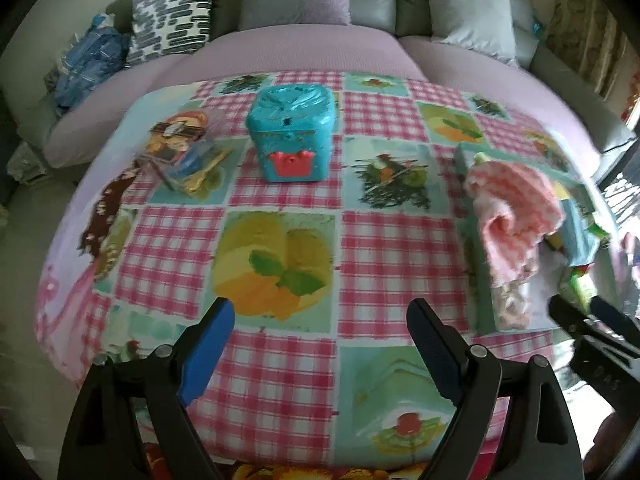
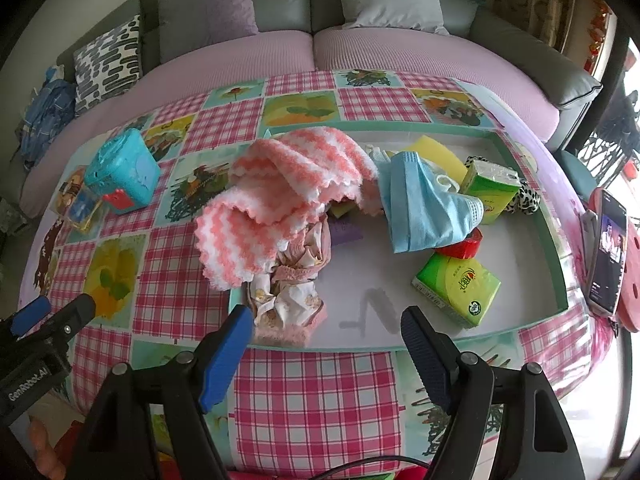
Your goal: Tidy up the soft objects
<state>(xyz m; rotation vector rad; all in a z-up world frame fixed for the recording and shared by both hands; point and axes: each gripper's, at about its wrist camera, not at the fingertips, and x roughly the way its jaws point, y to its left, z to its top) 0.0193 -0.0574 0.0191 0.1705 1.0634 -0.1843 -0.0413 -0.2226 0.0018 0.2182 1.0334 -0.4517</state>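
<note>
A worktop (image 2: pixel 312 392) covered in pink-checked cloth is standing before a lilac-cushioned sofa (image 2: pixel 400 48). A shallow tray (image 2: pixel 558 264) is holding one pink-striped towel (image 2: pixel 276 184), one blue face mask (image 2: pixel 420 208), two green tissue packs (image 2: pixel 460 288) and one red tape roll (image 2: pixel 466 246). One teal box (image 1: pixel 290 136) is sitting beside it. The left gripper (image 1: pixel 320 344) and right gripper (image 2: pixel 326 344) are both hovering wide open, gripping nothing.

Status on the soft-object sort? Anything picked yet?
Nothing looks sorted. The pink-striped cloth, blue face mask and tissue packs lie jumbled in the tray. Left gripper and right gripper are open, holding nothing. All the sorting remains.
</note>
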